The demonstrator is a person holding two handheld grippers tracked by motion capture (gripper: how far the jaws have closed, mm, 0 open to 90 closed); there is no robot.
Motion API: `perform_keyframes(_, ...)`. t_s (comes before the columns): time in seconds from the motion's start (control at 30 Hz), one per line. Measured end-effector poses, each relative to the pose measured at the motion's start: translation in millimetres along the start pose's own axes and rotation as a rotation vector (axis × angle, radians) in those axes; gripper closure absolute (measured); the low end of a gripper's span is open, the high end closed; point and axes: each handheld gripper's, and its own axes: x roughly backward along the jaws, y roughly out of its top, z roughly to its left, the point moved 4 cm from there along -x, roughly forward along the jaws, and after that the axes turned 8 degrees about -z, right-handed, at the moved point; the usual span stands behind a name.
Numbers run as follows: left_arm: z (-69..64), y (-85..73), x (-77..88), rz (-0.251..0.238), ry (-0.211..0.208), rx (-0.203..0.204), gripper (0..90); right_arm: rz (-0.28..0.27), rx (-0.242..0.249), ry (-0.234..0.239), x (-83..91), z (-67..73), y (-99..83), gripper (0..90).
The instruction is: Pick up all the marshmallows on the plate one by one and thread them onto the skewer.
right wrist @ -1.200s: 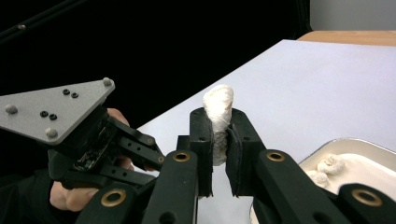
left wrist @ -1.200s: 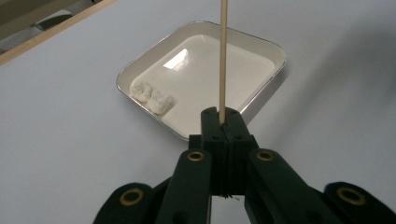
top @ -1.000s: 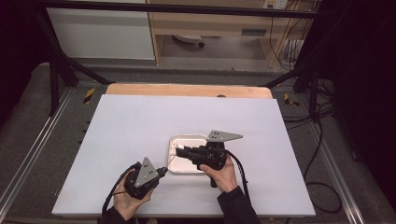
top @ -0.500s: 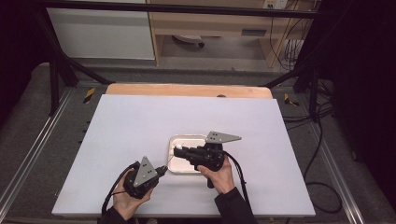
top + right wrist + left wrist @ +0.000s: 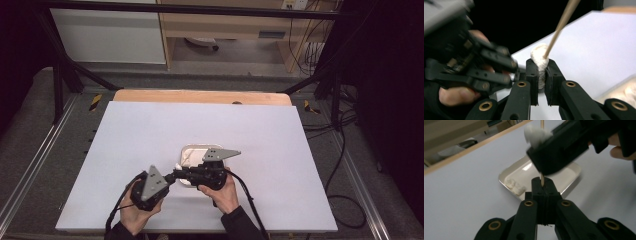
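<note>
At the bottom middle, the left claw (image 5: 543, 185) pinches a thin wooden stick (image 5: 541, 178). The right claw (image 5: 541, 71) squeezes a soft white marshmallow (image 5: 539, 58) on it. Next, push it gently along. Farther up, a white tray (image 5: 571, 173) sits on the desk (image 5: 150, 130).

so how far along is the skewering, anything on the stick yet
Underway. The left gripper is shut on a wooden stick, and the right gripper is shut on a white soft piece with the stick running into it, so one piece looks threaded or nearly so. More white pieces wait in the tray, probably next.
</note>
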Motion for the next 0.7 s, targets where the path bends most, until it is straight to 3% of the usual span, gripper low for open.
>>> perform_keyframes(0.03, 2.9, -0.9, 3.3, -0.016, -0.008, 0.024, 89.7, -0.039, -0.025, 0.004, 2.5, -2.5, 5.2, 82.6)
perform_keyframes(0.07, 4.4, 1.1, 4.7, -0.012, 0.0, 0.016, 89.7, -0.041, -0.051, 0.015, 3.1, -5.5, 7.4, 81.8)
perform_keyframes(0.17, 1.2, 1.3, -2.5, -0.004, -0.01, 0.014, 89.6, -0.065, -0.049, 0.003, 2.3, -4.1, 8.4, 78.3)
perform_keyframes(0.27, -0.4, 5.8, -3.7, -0.02, -0.007, 0.014, 89.6, -0.025, -0.011, -0.034, 1.6, -4.9, 3.3, 66.5)
perform_keyframes(0.33, 2.1, 6.7, -2.9, -0.025, -0.005, 0.037, 89.6, 0.002, -0.004, -0.039, -1.6, -3.3, -1.8, 55.9)
perform_keyframes(0.43, 7.7, 1.6, -3.7, -0.016, -0.013, 0.08, 89.5, -0.043, -0.018, -0.053, 1.0, -4.8, 2.1, 40.6)
perform_keyframes(0.53, 16.7, -2.6, -2.9, -0.012, -0.011, 0.128, 89.5, -0.089, -0.005, -0.102, 10.2, -10.3, 8.9, 27.3)
perform_keyframes(0.7, 32.0, -11.0, 1.4, 0.006, 0.016, 0.17, 89.5, -0.027, 0.049, -0.255, 16.2, -32.9, 7.8, 26.7)
